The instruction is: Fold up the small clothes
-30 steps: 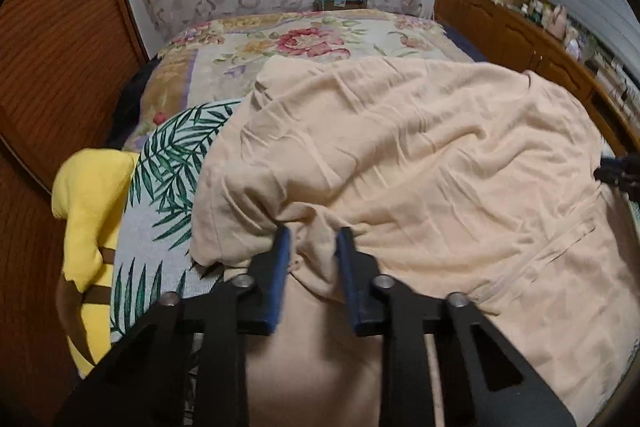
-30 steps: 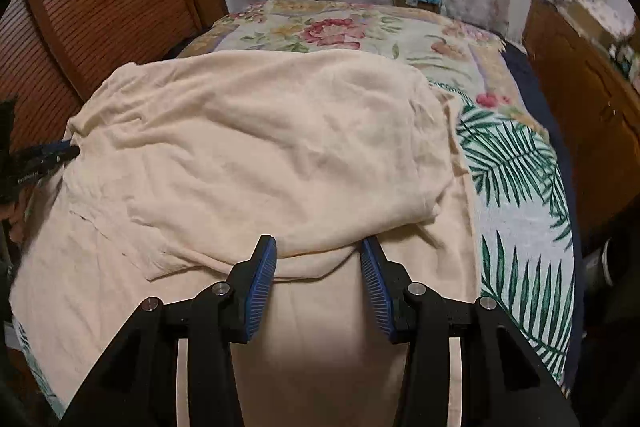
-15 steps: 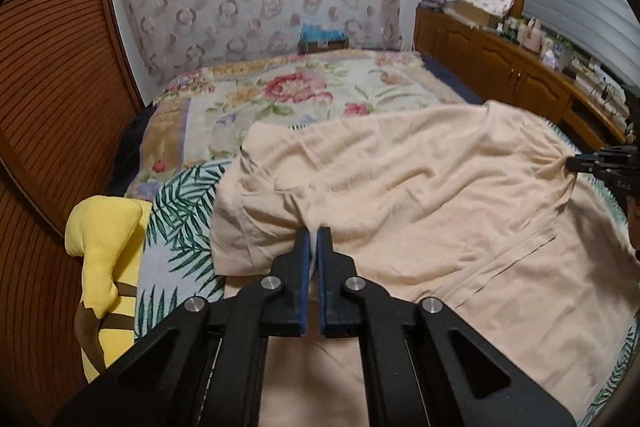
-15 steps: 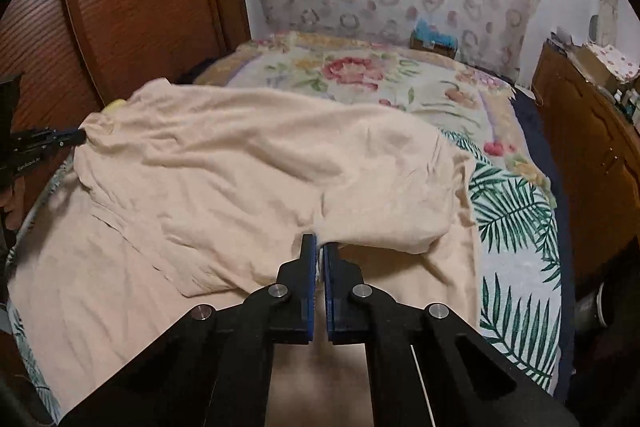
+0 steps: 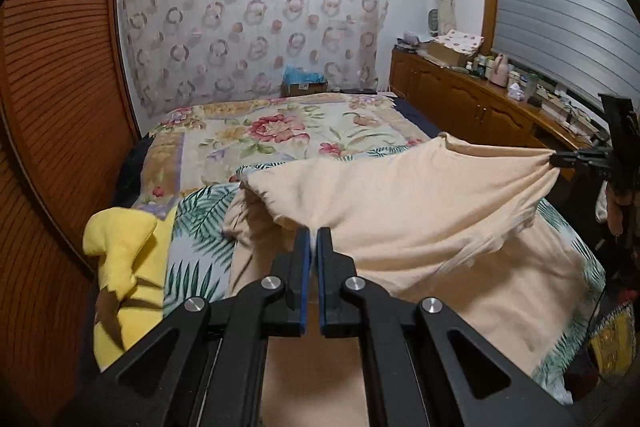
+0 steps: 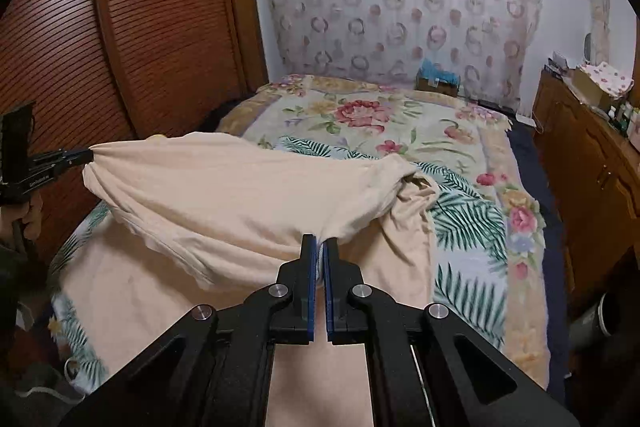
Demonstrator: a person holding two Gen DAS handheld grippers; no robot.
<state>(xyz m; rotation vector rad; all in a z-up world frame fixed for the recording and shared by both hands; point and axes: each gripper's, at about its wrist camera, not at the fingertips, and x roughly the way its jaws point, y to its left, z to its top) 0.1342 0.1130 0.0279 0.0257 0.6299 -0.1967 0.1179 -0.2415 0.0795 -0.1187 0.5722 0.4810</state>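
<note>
Since a second ago both grippers have pinched shut on the peach garment (image 5: 432, 203) and raised its near edge off the bed (image 5: 280, 135). The left gripper (image 5: 313, 233) and right gripper (image 6: 319, 241) each clamp a bunched corner. Its lifted edge stretches taut sideways between them, the rest trailing onto the palm-leaf blanket (image 6: 464, 219).

Garment (image 5: 420, 211): near hem cut off by the bottom edge in both views, behind the gripper frames. Bed (image 6: 460, 155) under the garment hidden. Yellow toy (image 5: 120, 267) left of garment: lower part out of sight. Bottles (image 5: 504, 71) on the cabinet beyond the garment: too small to identify. Hand (image 6: 30, 219): mostly cropped.
</note>
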